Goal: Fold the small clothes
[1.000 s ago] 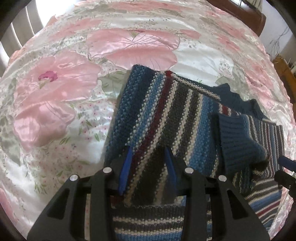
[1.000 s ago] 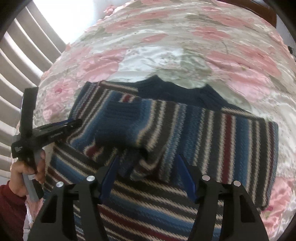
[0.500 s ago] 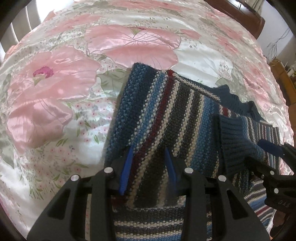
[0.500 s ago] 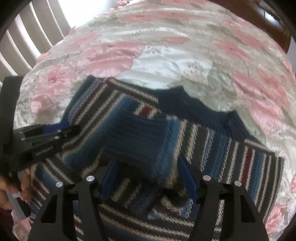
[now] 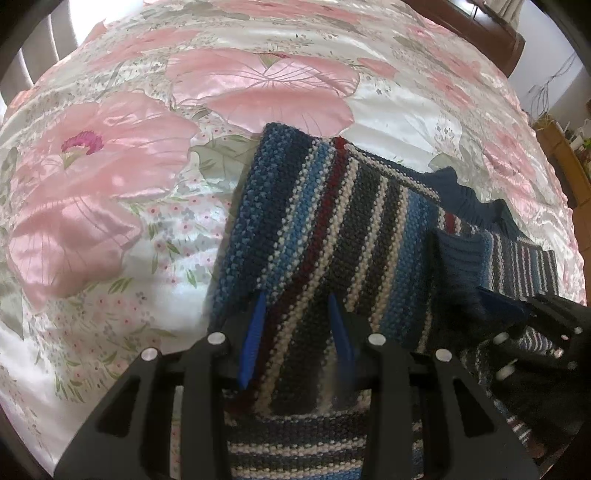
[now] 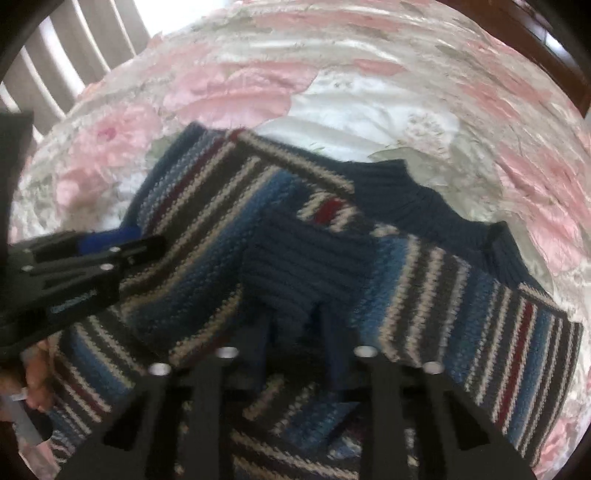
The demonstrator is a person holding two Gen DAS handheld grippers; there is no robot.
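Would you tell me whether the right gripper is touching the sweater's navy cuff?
Touching: the right wrist view shows the right gripper closed on the navy cuff.

Home bedroom, pink floral satin bedspread (image 5: 155,155), wooden bed frame (image 5: 476,33), curtains (image 6: 85,48)

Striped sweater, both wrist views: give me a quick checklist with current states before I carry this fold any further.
1. Left gripper has fabric between its fingers: ok, a striped layer of the sweater runs between them.
2. Right gripper on the navy ribbed cuff: cuff lies between the fingers; firm clamp cannot tell, the view is blurred.
3. Sleeve folded across the body: ok, the cuff rests on the striped front.
4. Grippers apart from each other: ok, a gap shows in both views.
5. Collar flat: ok.
6. Floral bedspread smooth around the sweater: ok.
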